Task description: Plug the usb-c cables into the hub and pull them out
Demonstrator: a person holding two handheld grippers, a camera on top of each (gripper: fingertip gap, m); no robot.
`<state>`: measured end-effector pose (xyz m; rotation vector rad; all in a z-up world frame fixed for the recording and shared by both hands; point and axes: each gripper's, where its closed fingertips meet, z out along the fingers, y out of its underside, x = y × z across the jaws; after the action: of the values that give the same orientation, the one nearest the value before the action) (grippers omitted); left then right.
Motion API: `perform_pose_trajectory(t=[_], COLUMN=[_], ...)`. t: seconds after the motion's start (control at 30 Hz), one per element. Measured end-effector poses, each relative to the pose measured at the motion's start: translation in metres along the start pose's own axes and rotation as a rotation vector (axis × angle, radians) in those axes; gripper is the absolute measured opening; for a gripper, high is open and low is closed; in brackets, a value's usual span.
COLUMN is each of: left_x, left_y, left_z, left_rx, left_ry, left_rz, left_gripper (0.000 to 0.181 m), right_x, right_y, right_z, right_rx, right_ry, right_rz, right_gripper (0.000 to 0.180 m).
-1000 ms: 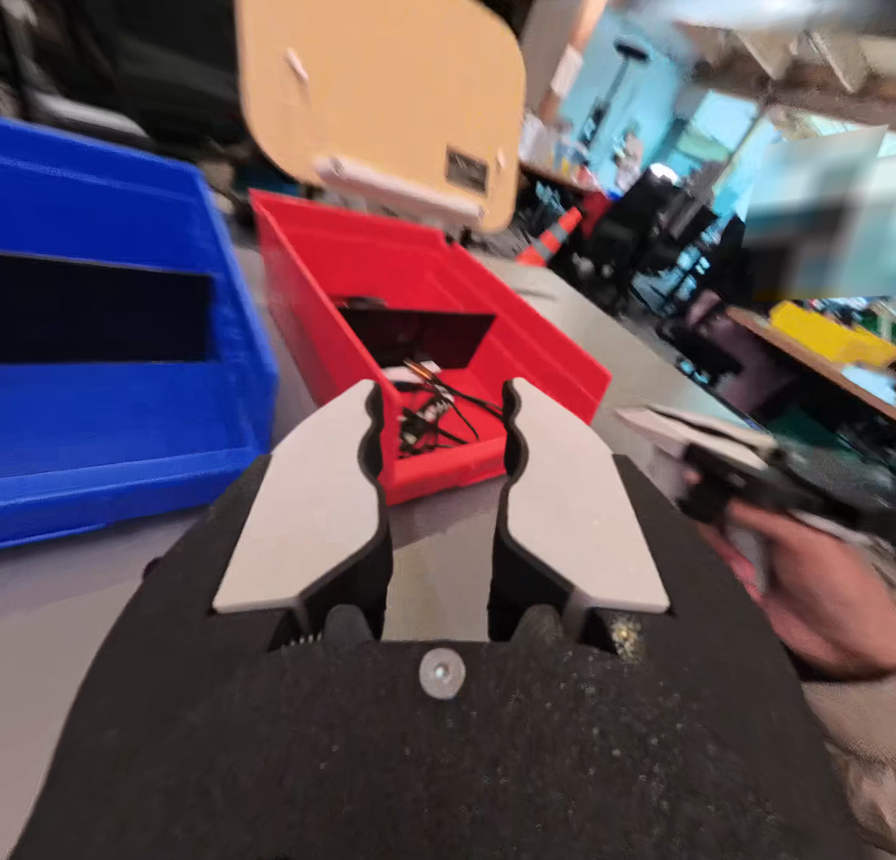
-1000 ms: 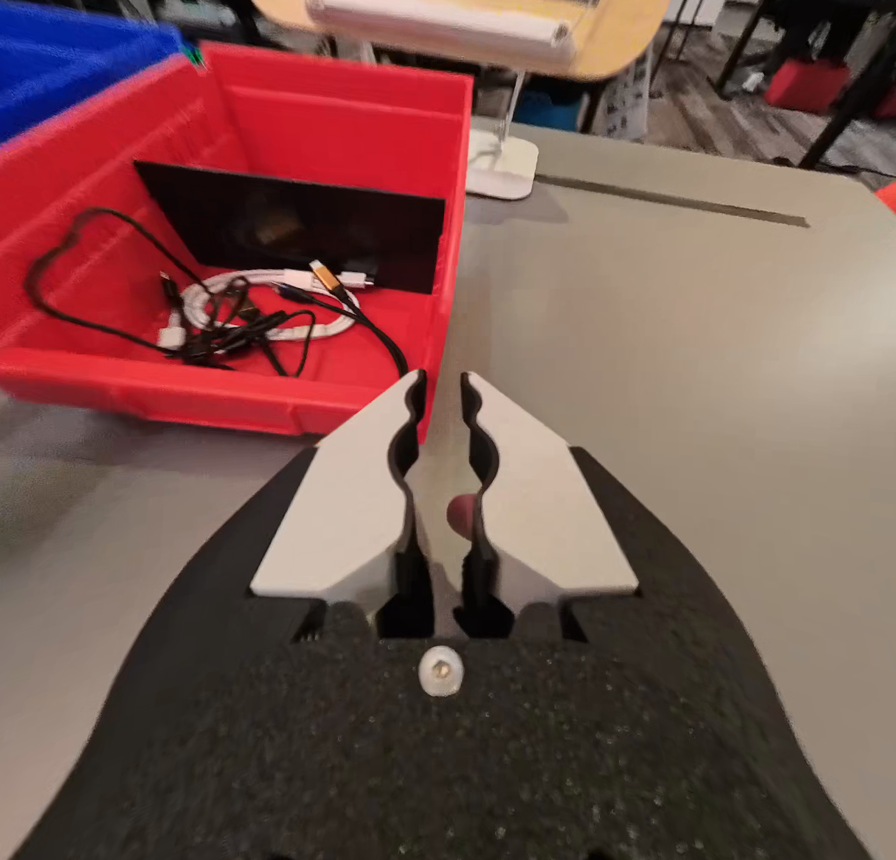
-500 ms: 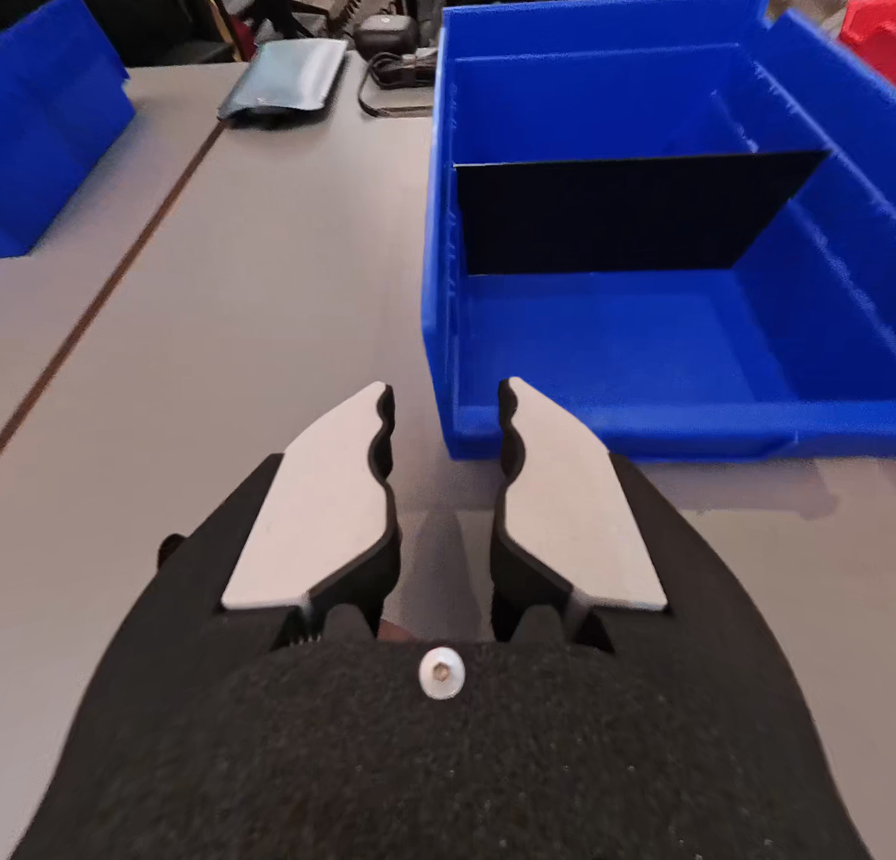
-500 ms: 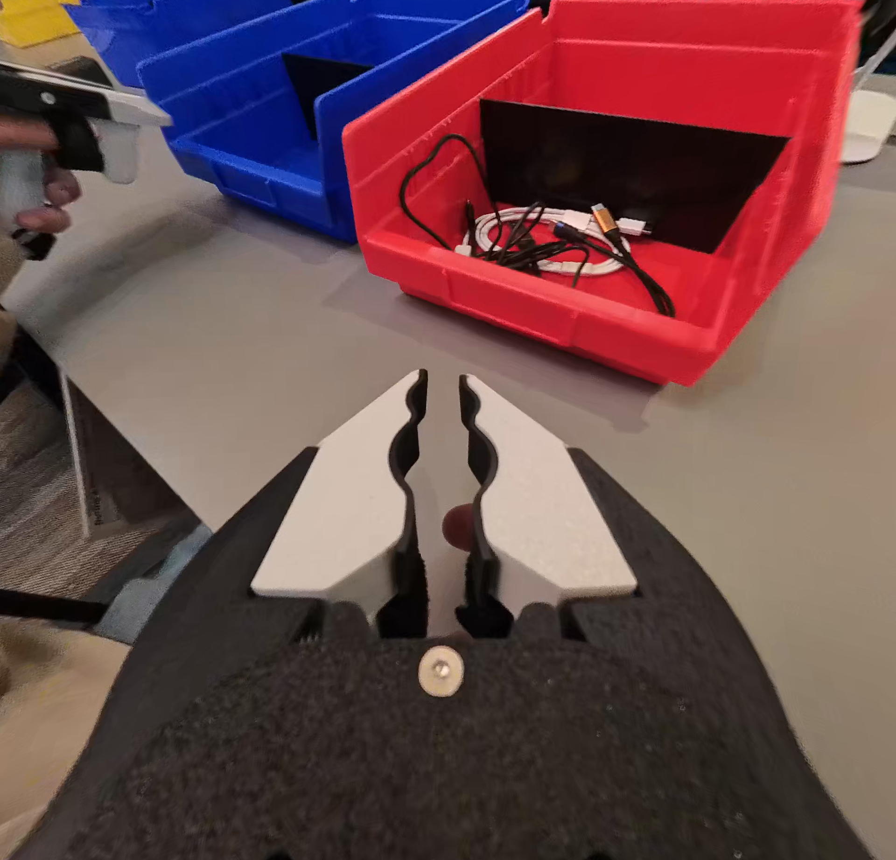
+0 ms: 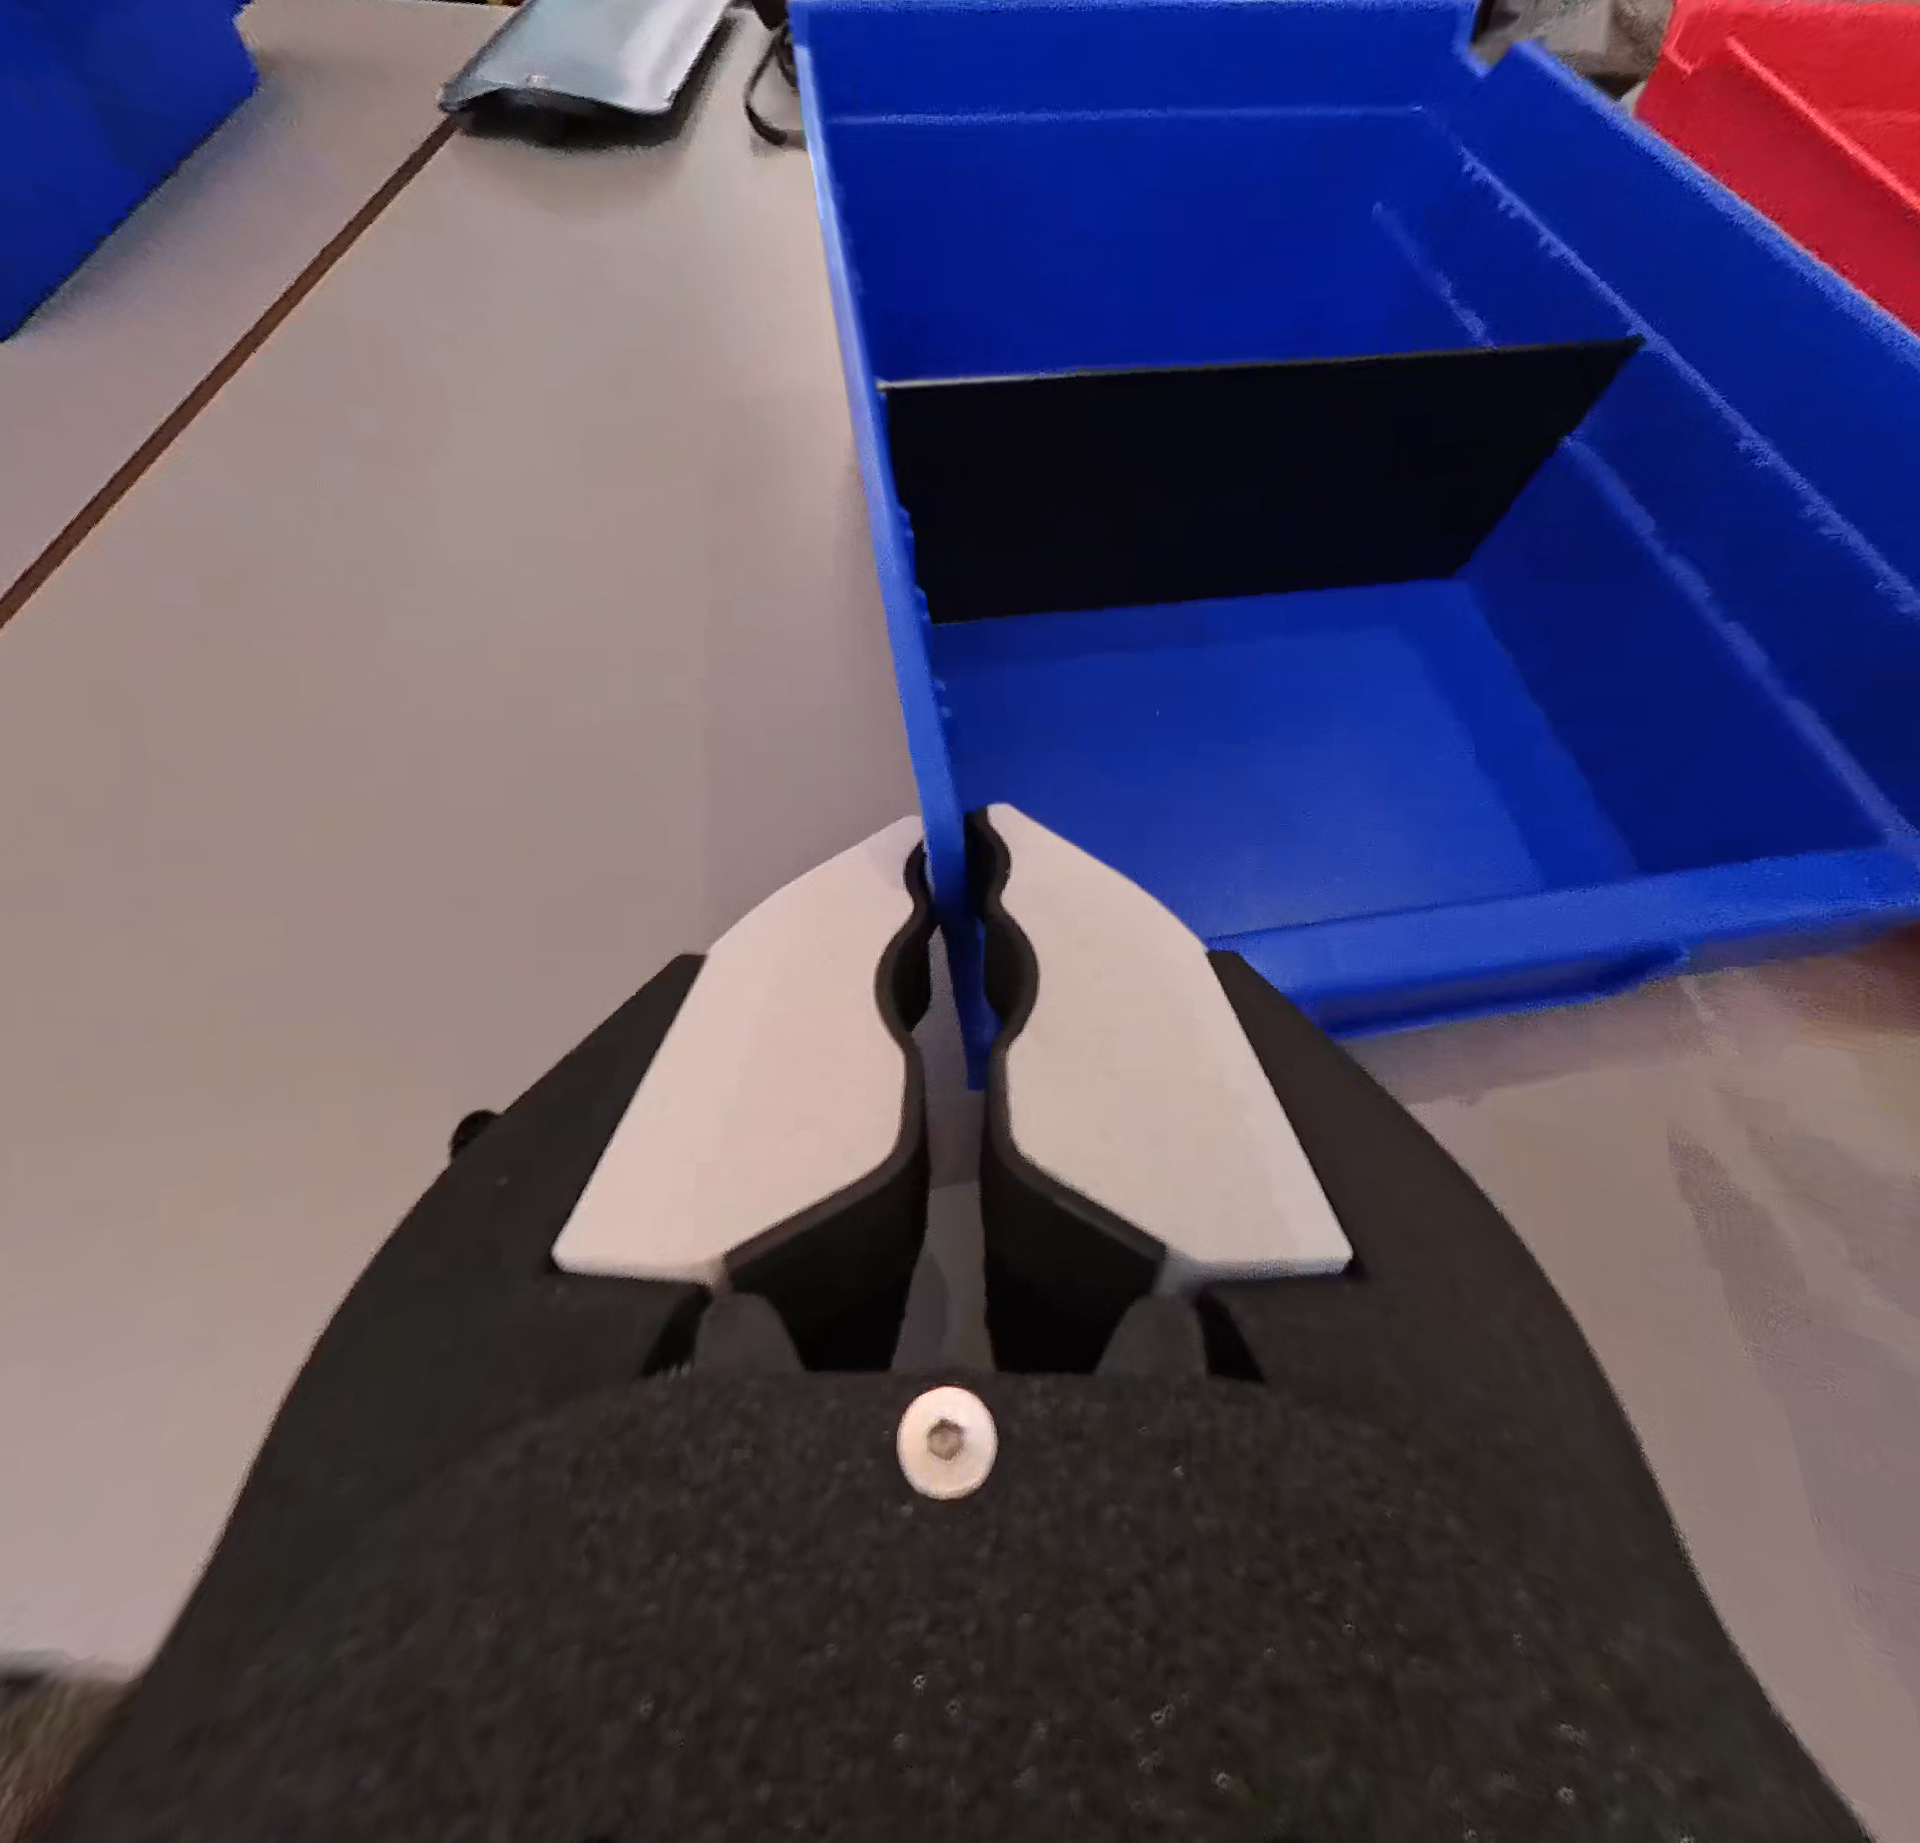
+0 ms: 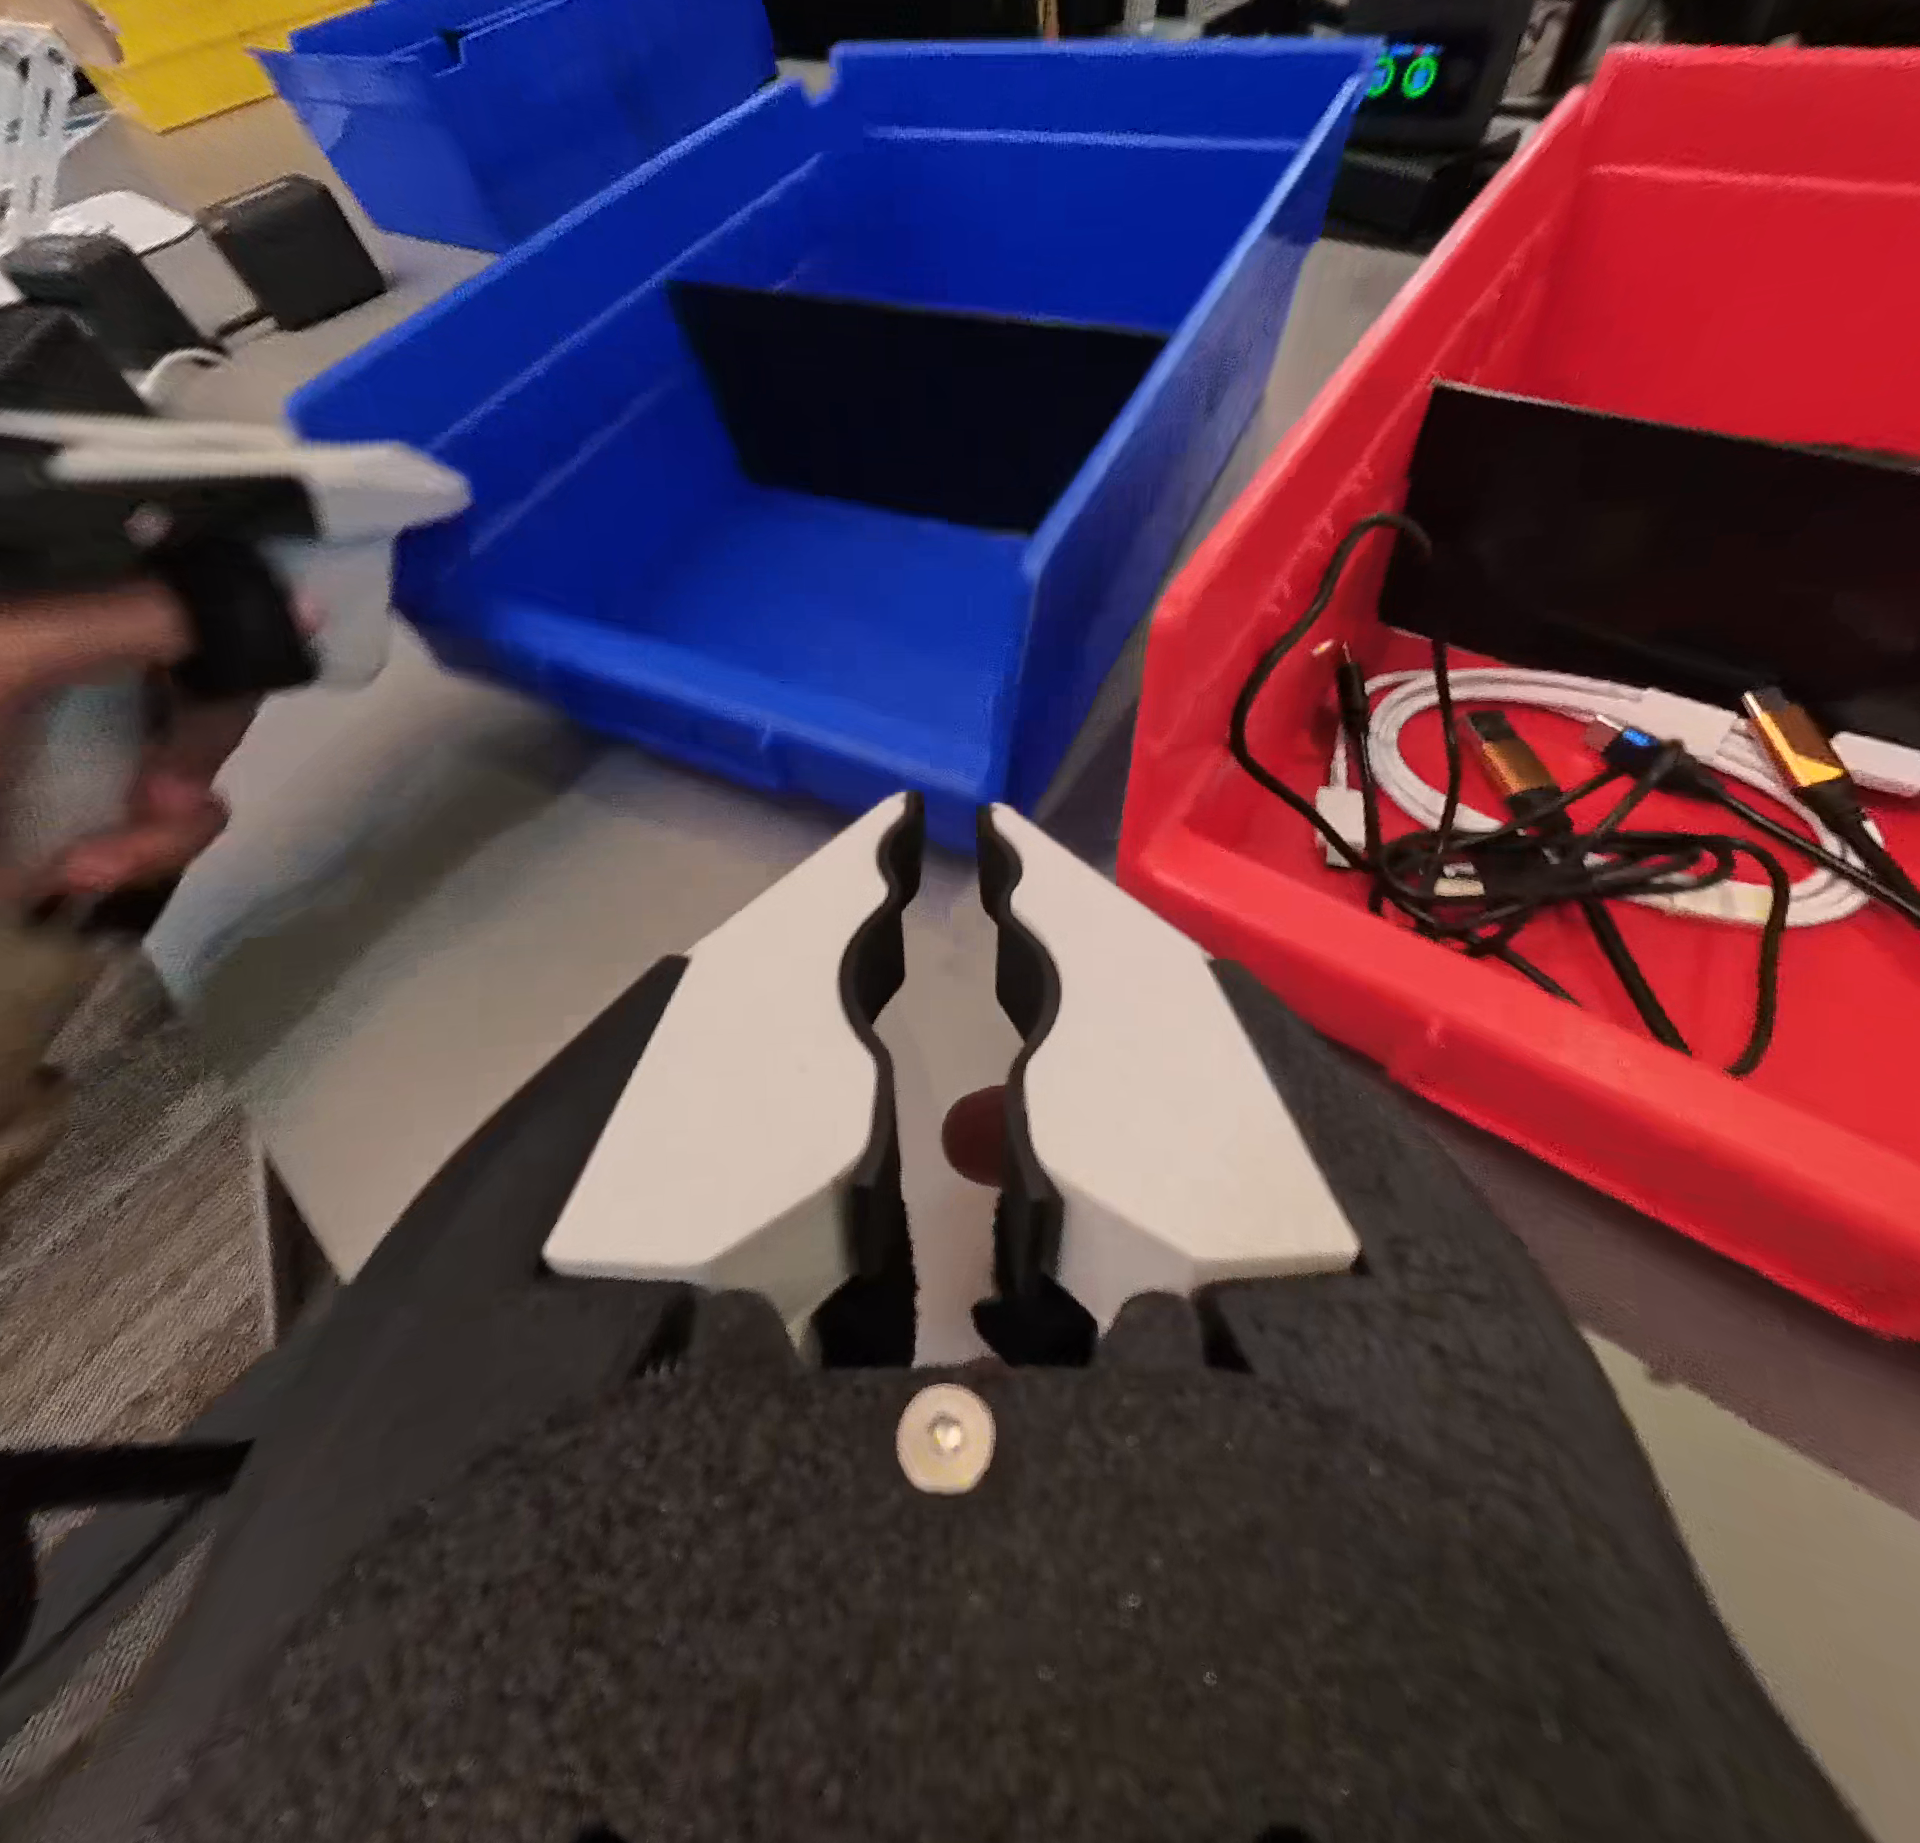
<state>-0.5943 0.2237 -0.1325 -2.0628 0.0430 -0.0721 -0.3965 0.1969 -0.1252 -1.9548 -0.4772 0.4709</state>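
Note:
A tangle of black and white USB cables (image 6: 1538,837) lies in the front part of a red bin (image 6: 1455,1066), before its black divider. I cannot pick out a hub. My left gripper (image 5: 951,832) is shut on the left side wall of an empty blue bin (image 5: 1558,920) near its front corner. In the right wrist view it shows blurred at that corner (image 6: 384,505), held by a hand. My right gripper (image 6: 948,817) is shut and empty, above the grey table just in front of the gap between the blue bin (image 6: 727,692) and the red bin.
A black divider (image 5: 1226,474) crosses the blue bin. A grey pouch (image 5: 592,58) and another blue bin (image 5: 104,110) lie far left. A yellow bin (image 6: 218,17) and black boxes (image 6: 291,245) stand at the back left. The table's edge (image 6: 260,1118) is near left. The tips of one gripper are about 20 cm away from the tips of the other.
My left gripper moved forward to the blue bin and closed on its side wall. My right gripper swung left toward the bins, still shut.

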Motion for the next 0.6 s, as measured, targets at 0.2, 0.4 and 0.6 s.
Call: perform_pose_trajectory(t=[0.2, 0.4, 0.6], left_x=[0.016, 0.038, 0.079], left_y=[0.033, 0.016, -0.062], left_z=[-0.06, -0.098, -0.134], left_rx=[-0.004, 0.181, 0.455], left_ry=[-0.117, -0.255, -0.248], left_rz=[-0.054, 0.068, 0.12], left_gripper=[0.004, 0.005, 0.004], right_x=[0.005, 0.012, 0.03], right_y=[0.003, -0.017, -0.082], right_z=[0.024, 0.011, -0.049], right_rx=[-0.033, 0.039, 0.256], right_ry=[0.029, 0.109, 0.154], right_rz=[0.032, -0.091, -0.085], right_gripper=[0.011, 0.001, 0.001])
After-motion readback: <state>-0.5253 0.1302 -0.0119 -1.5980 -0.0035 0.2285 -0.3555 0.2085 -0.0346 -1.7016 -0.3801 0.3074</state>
